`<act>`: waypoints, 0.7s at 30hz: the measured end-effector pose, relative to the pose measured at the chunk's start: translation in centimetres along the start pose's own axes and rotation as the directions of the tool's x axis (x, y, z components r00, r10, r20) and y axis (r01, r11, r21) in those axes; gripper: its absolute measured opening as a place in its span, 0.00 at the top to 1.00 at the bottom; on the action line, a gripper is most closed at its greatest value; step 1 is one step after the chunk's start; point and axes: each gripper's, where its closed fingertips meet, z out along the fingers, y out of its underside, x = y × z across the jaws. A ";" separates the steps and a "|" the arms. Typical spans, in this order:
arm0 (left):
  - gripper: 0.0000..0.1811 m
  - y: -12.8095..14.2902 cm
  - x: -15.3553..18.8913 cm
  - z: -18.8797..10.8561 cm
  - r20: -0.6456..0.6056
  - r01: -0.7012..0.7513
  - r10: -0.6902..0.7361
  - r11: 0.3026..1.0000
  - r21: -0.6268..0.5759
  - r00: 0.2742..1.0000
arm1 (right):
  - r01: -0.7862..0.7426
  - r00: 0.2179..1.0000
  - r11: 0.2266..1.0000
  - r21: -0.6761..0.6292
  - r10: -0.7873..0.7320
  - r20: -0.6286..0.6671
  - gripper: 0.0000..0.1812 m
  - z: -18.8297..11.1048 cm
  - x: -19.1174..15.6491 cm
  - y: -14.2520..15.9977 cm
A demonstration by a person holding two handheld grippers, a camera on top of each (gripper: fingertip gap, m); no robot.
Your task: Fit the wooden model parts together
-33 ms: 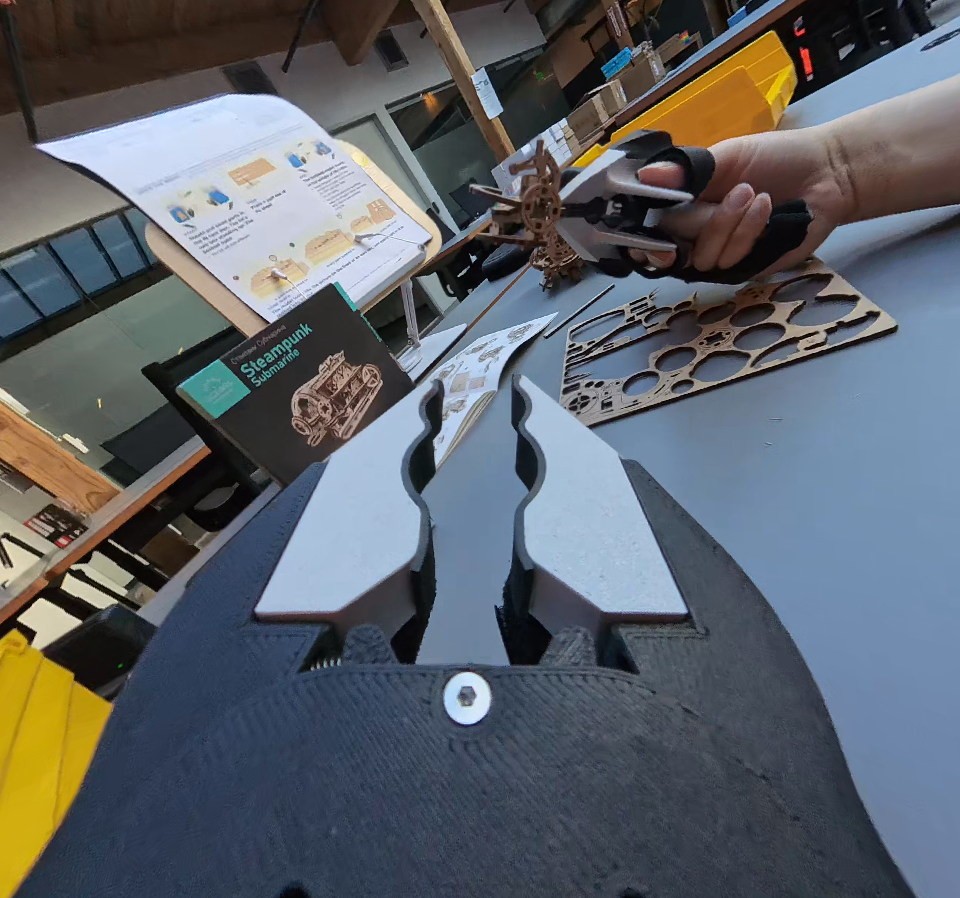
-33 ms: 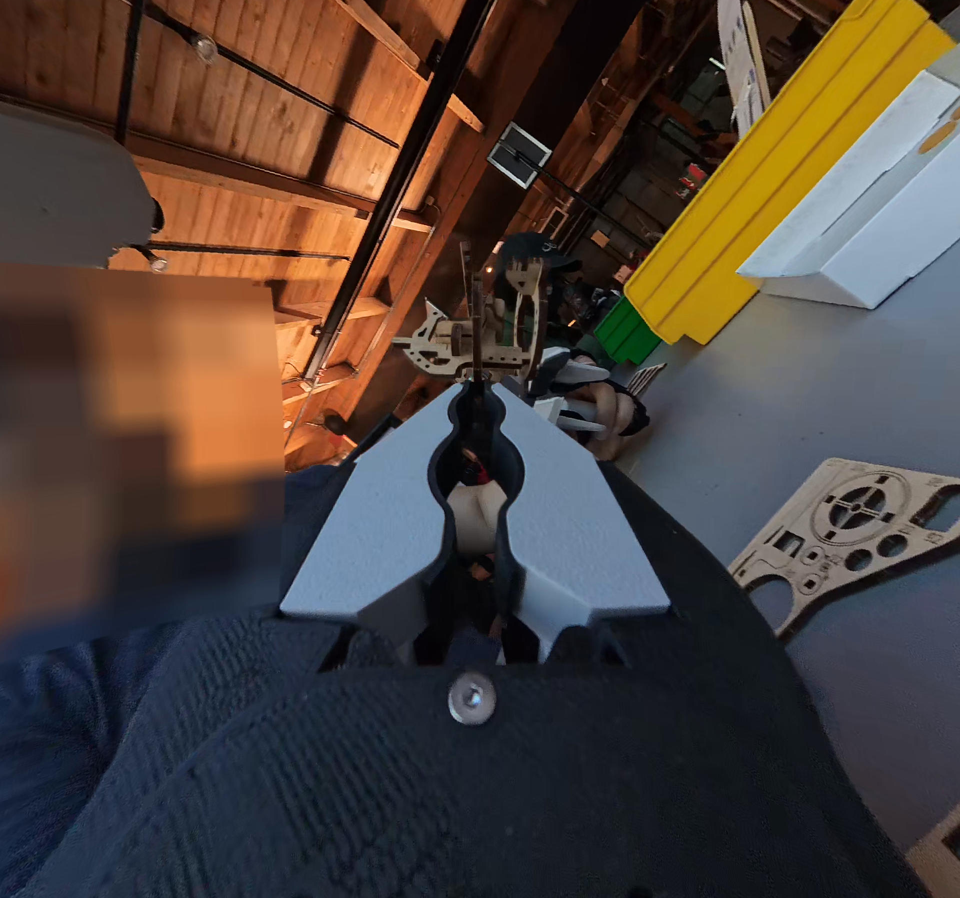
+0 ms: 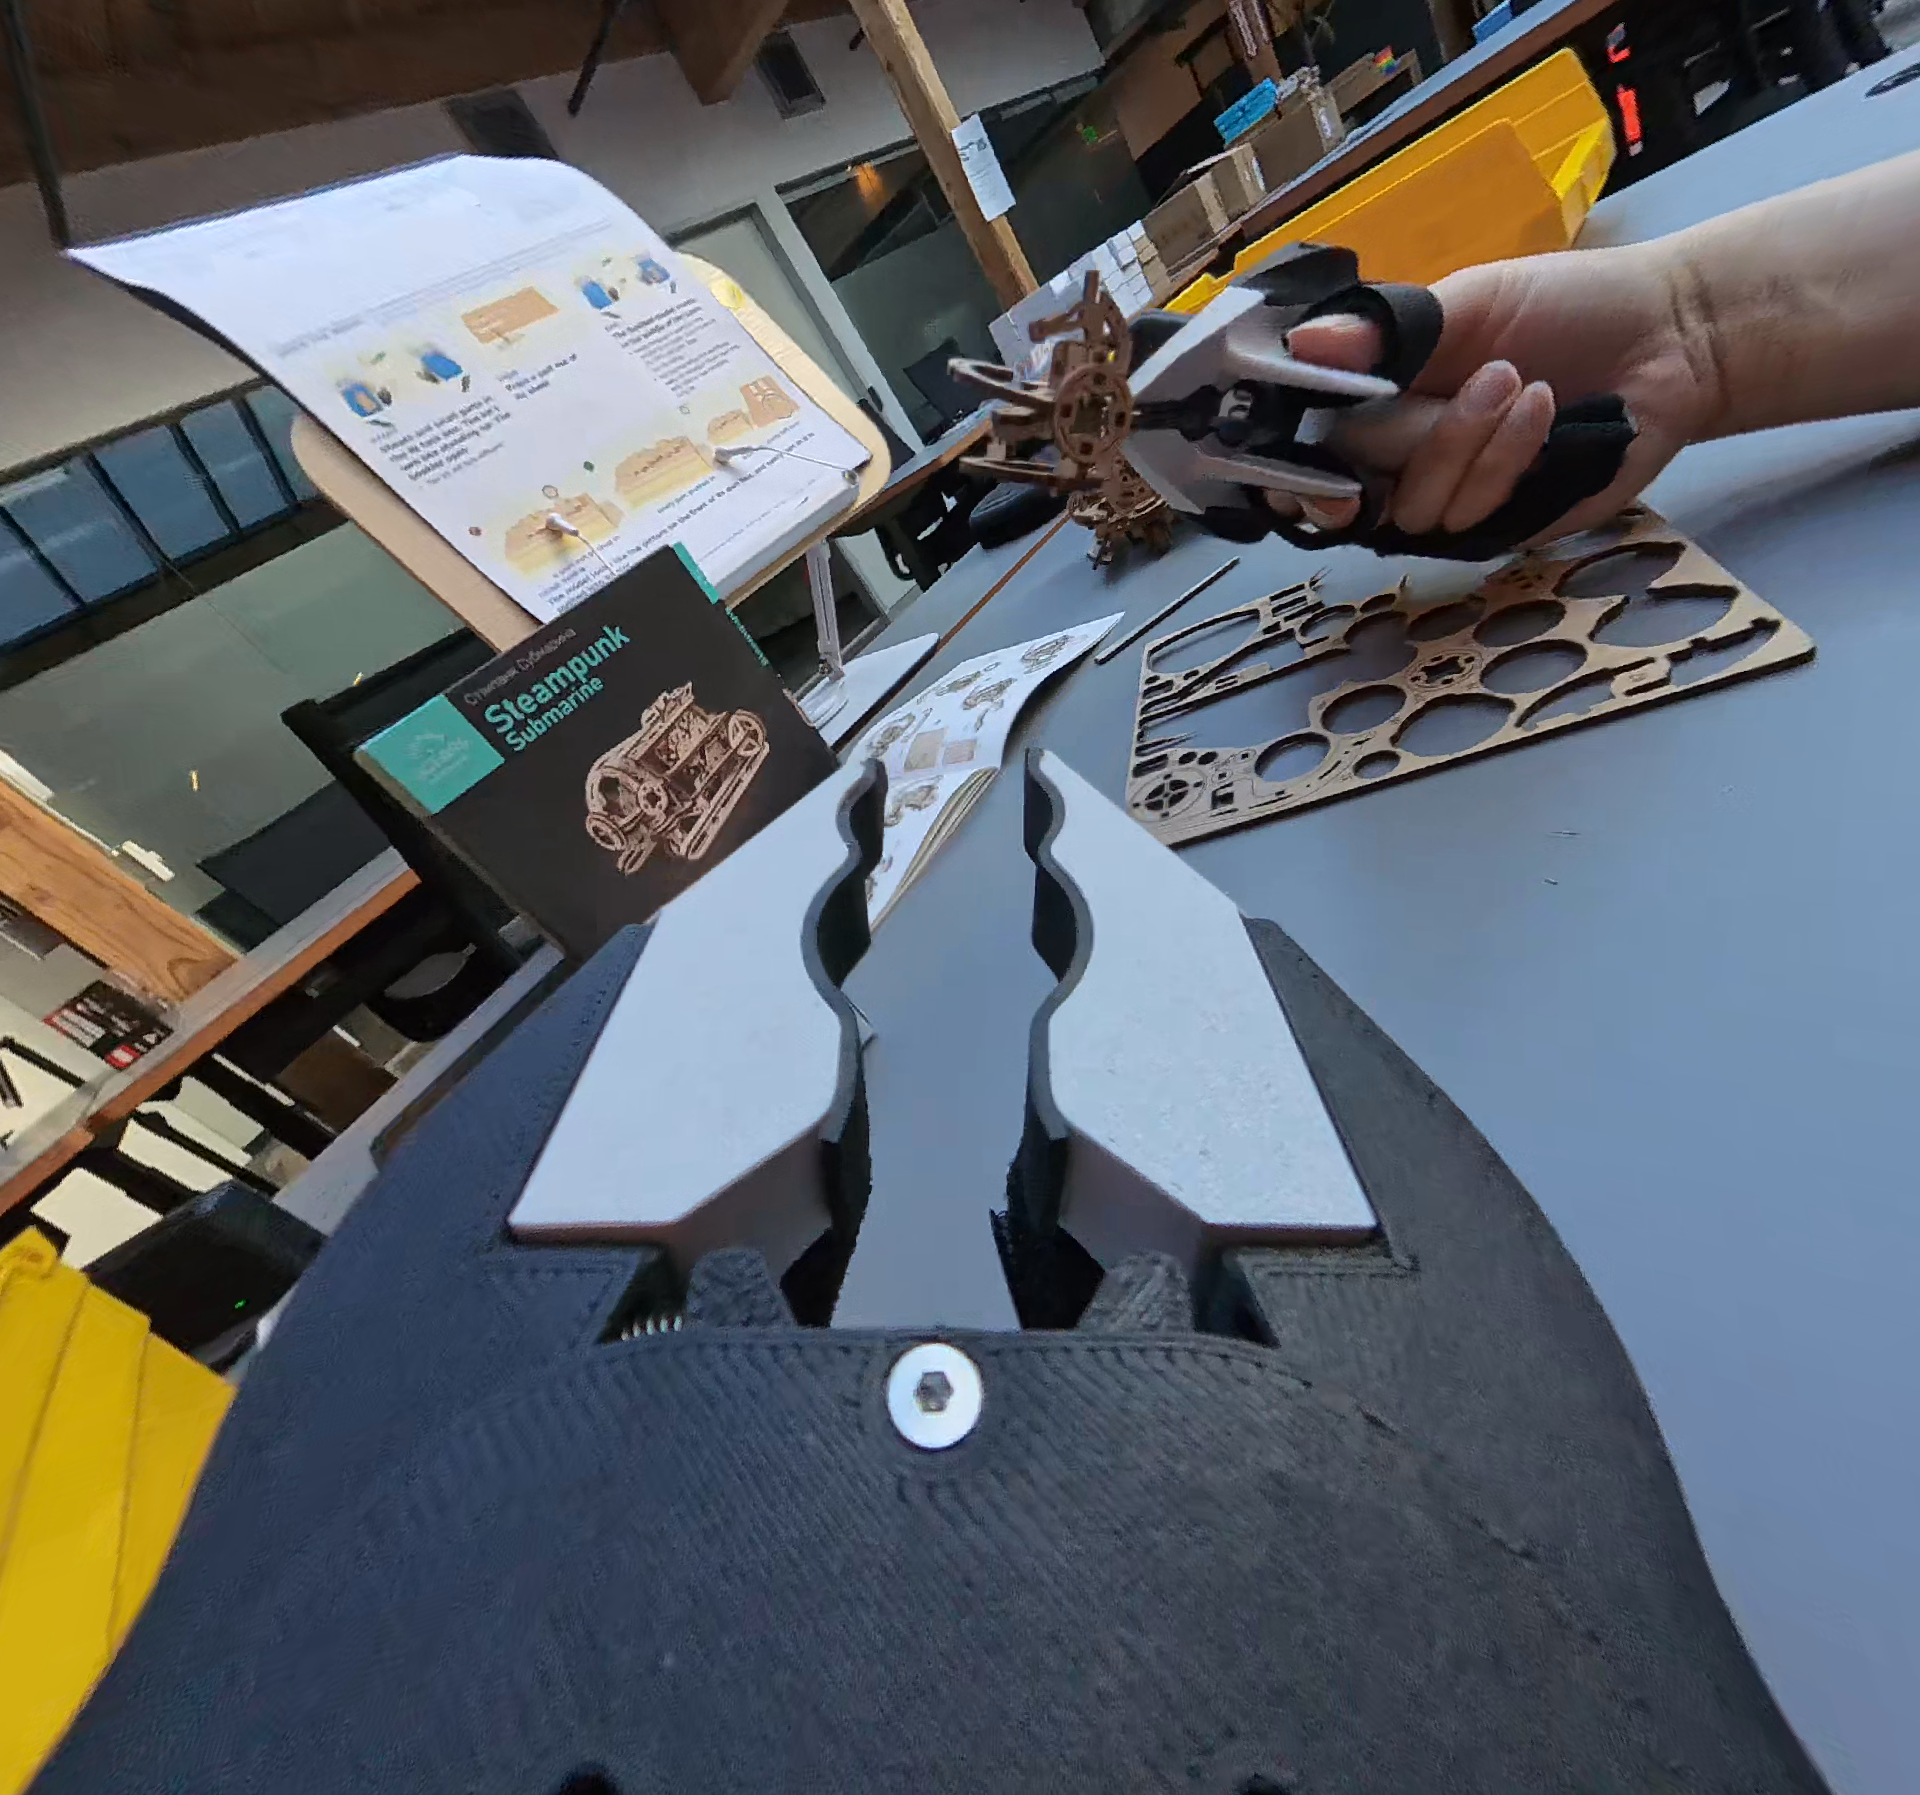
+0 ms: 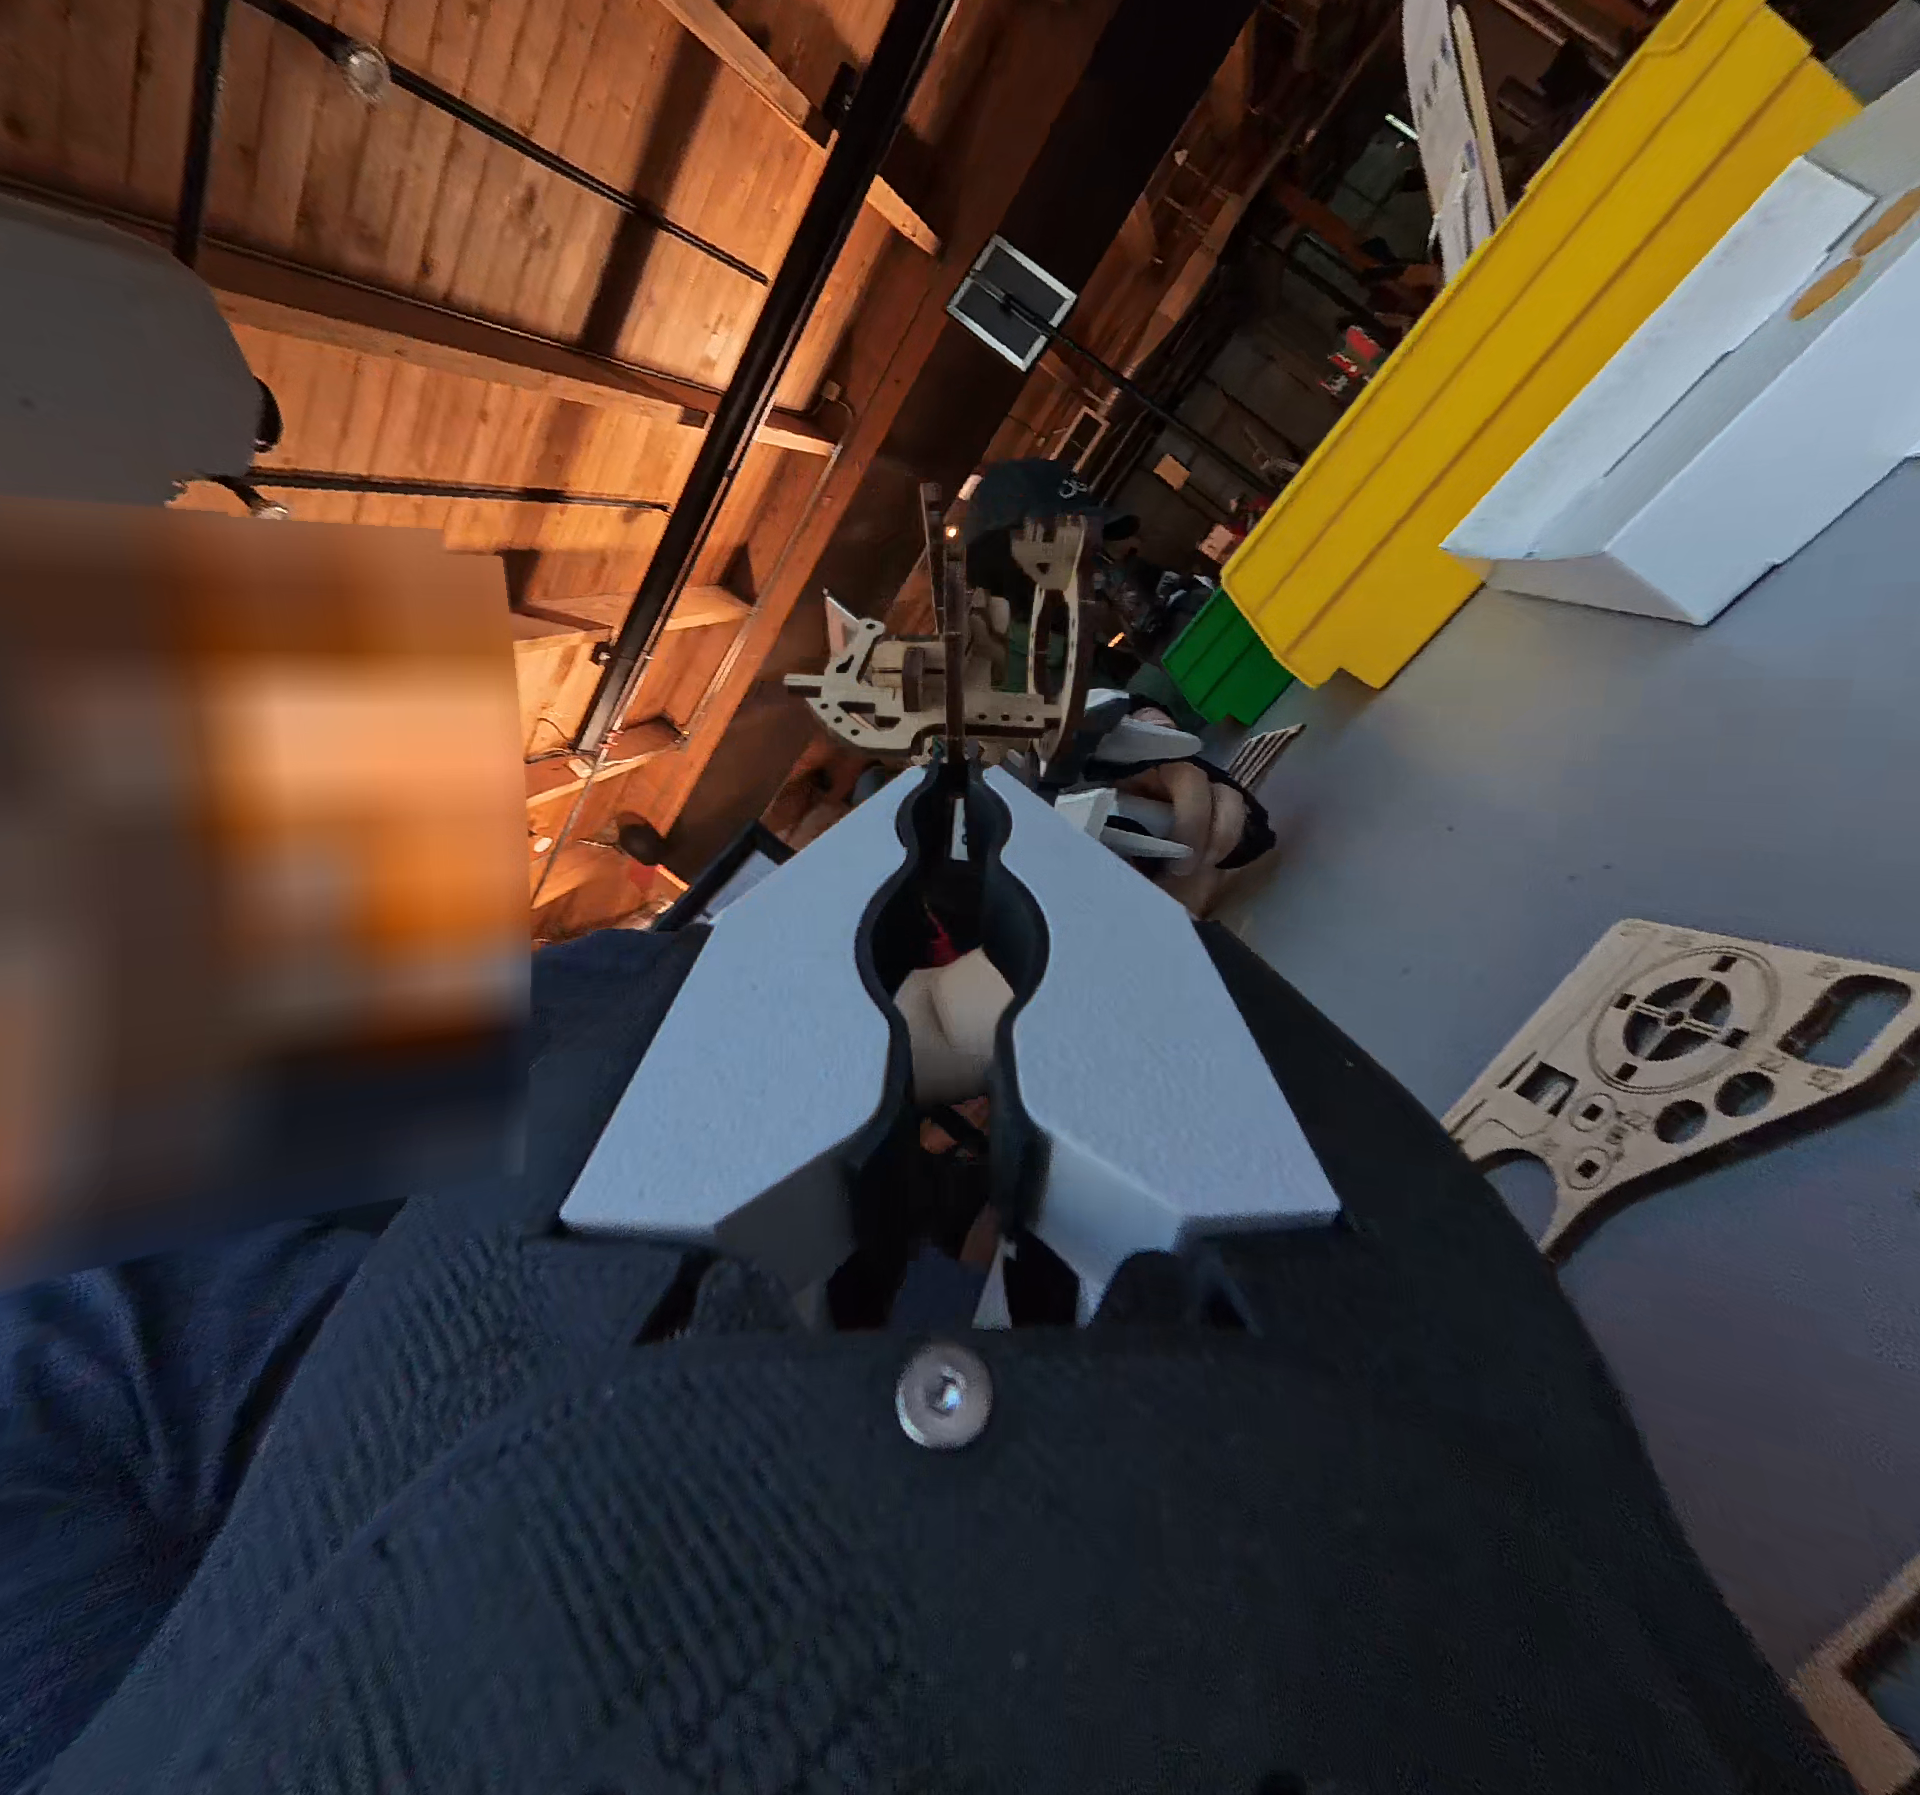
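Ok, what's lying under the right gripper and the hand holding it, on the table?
A laser-cut wooden sheet, mostly punched out, lies flat on the grey table below the right gripper, which grips the wooden model. The hand covers the sheet's far edge, so anything there is hidden.

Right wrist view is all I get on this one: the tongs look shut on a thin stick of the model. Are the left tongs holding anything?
Observer: No. The left tongs are open and empty, with bare grey table showing between them.
Operator: I see only a corner of a part sheet. Is it used up?
Observer: Mostly. The wooden sheet below the right tongs, which grip the wooden model, has its big round holes punched out.
Operator: Any guide nearby?
Observer: Yes, an instruction page on a stand, behind a black box.
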 end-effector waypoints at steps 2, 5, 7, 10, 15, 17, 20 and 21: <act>0.87 0.0 -0.8 -0.1 0.021 0.030 -0.030 1.000 -0.002 0.999 | 0.003 1.000 1.000 0.000 -0.003 0.002 1.00 0.4 -0.2 -0.8; 0.87 -0.9 -1.1 0.5 0.002 0.075 -0.075 0.997 -0.009 0.997 | -0.005 0.994 0.996 -0.087 -0.005 -0.111 0.99 1.4 0.7 -1.2; 0.87 -2.4 -1.5 1.4 0.000 0.080 -0.080 0.997 0.003 0.997 | -0.029 0.992 0.990 -0.135 0.012 -0.122 0.99 2.3 0.1 -1.5; 0.86 -6.7 -1.5 2.7 -0.056 -0.015 0.019 0.997 0.073 0.998 | -0.054 0.990 0.977 -0.207 0.025 -0.138 0.99 4.1 -1.2 -2.2; 0.83 -11.3 -2.1 4.1 -0.181 -0.386 0.394 0.919 0.079 0.901 | 0.091 0.951 0.929 -0.358 -0.188 -0.245 0.99 6.5 -4.0 -4.3; 0.84 -12.5 -3.4 4.8 -0.177 -0.500 0.505 0.863 0.076 0.845 | 0.149 0.911 0.904 -0.400 -0.283 -0.301 0.99 6.5 -4.9 -5.4; 0.86 -14.3 -4.8 6.2 -0.190 -0.550 0.552 0.832 0.066 0.812 | 0.183 0.878 0.898 -0.400 -0.333 -0.344 0.99 6.5 -6.4 -7.0; 0.87 -14.5 -5.2 6.6 -0.175 -0.574 0.574 0.817 0.051 0.800 | 0.202 0.871 0.895 -0.397 -0.350 -0.345 0.99 6.5 -7.0 -7.3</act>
